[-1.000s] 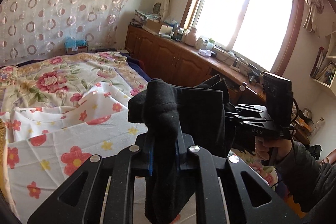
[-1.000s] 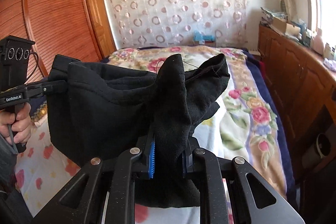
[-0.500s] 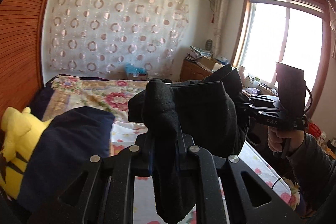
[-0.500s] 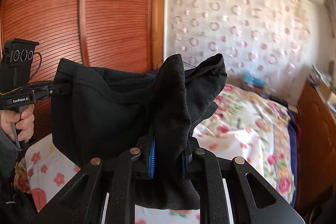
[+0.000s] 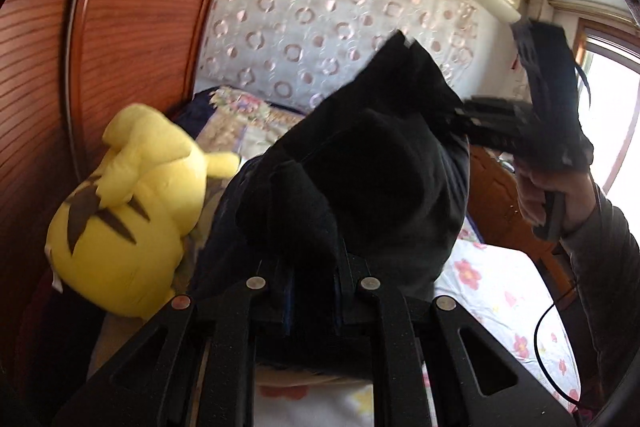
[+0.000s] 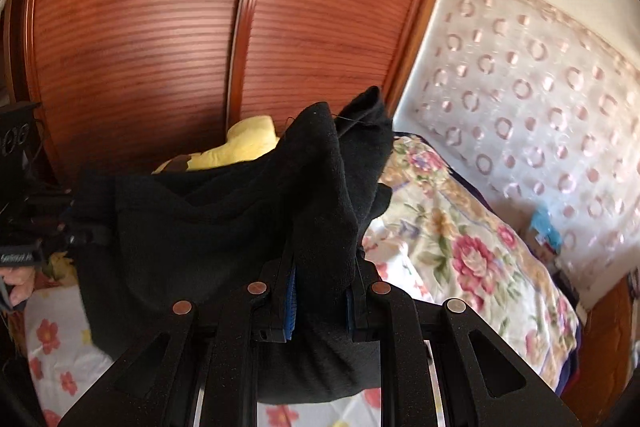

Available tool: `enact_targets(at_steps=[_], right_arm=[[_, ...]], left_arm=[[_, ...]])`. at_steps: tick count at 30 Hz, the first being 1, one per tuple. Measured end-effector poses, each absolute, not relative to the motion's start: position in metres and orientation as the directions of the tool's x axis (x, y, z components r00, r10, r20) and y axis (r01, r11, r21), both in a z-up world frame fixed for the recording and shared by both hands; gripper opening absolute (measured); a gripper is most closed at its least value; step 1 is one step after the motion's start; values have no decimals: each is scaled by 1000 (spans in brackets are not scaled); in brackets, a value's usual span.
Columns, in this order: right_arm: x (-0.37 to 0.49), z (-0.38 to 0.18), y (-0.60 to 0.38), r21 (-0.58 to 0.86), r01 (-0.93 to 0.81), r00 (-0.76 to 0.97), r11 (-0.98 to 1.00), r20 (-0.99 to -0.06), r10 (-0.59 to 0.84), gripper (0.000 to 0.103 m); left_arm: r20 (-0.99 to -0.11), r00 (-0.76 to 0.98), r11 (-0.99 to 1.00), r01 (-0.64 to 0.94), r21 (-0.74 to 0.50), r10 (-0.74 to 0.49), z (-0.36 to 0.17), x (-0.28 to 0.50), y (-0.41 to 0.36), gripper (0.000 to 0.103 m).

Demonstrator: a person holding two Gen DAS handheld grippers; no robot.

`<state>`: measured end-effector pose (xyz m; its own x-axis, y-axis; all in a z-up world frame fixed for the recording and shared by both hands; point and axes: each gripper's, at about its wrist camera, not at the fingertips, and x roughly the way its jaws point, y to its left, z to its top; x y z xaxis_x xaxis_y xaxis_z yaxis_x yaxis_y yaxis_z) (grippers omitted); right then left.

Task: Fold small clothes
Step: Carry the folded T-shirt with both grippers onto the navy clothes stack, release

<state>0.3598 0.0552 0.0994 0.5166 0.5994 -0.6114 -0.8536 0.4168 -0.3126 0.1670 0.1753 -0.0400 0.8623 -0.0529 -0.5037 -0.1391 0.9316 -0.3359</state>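
Right now my left hand-held gripper (image 5: 312,291) and right hand-held gripper (image 6: 320,299) each pinch a corner of the black garment (image 6: 208,227), stretched in the air above the bed (image 6: 472,247), beside the yellow plush toy (image 5: 128,219). Next I judge it needs lowering flat onto the bed for folding.

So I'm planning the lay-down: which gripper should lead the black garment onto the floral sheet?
Probably right: the right gripper looks over open floral sheet, while the left gripper, also clamping the black garment, faces the yellow plush toy.
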Motion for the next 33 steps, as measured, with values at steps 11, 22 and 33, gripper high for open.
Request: enact_targets(at_steps=[11,22,33], right_arm=[[420,87,117,-219,-809,558,545,-579,595,40],[411,52,79,-87,-839,468,537,-618,632,40],[402,53,55,-55,-765,544,642,-590,597,42]], left_arm=[[-535,844,923,-189,-334,-21,-58,155,182,17],[-517,856,948,-173,-268,10,-47,141,184,43],[-470,878,974,-174,-147,86,-17,109,162,82]])
